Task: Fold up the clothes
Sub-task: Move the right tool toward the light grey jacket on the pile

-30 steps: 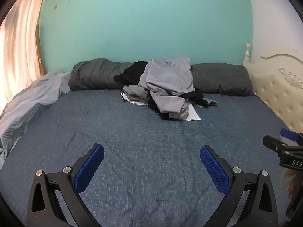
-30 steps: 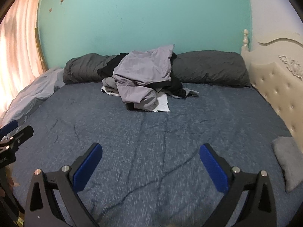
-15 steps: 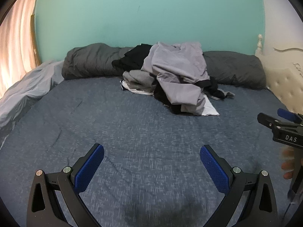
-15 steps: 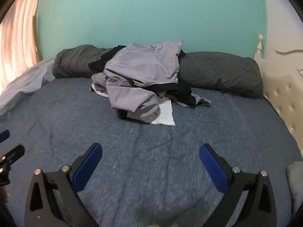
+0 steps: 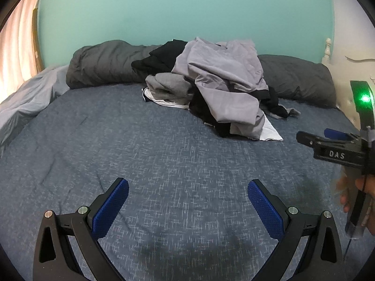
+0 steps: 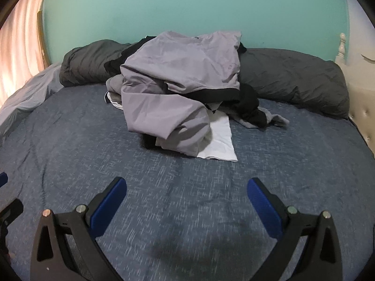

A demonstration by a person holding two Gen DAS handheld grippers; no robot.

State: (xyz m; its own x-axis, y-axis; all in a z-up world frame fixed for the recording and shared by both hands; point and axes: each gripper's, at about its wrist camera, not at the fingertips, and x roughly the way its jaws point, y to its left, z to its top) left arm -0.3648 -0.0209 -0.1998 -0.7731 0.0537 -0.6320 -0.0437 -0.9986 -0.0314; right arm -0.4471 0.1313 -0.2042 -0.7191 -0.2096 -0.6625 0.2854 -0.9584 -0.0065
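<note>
A heap of unfolded clothes (image 5: 218, 89) lies at the far middle of the blue bed; it also shows in the right wrist view (image 6: 178, 89). A pale lilac-grey garment (image 6: 180, 70) is on top, with black, grey and white pieces under it. A white piece (image 6: 220, 142) sticks out at the front. My left gripper (image 5: 187, 206) is open and empty above the bedsheet, short of the heap. My right gripper (image 6: 186, 205) is open and empty, closer to the heap; it also shows at the right edge of the left wrist view (image 5: 332, 145).
A dark grey rolled duvet (image 6: 293, 79) lies along the teal wall behind the heap. A light grey sheet (image 5: 25, 103) is bunched at the left by the curtain. A cream padded headboard (image 6: 363, 112) stands at the right. The blue bedsheet (image 5: 152, 154) lies wrinkled in front.
Both grippers have moved forward over the bed toward the heap, which now looks larger. Both stay open.
</note>
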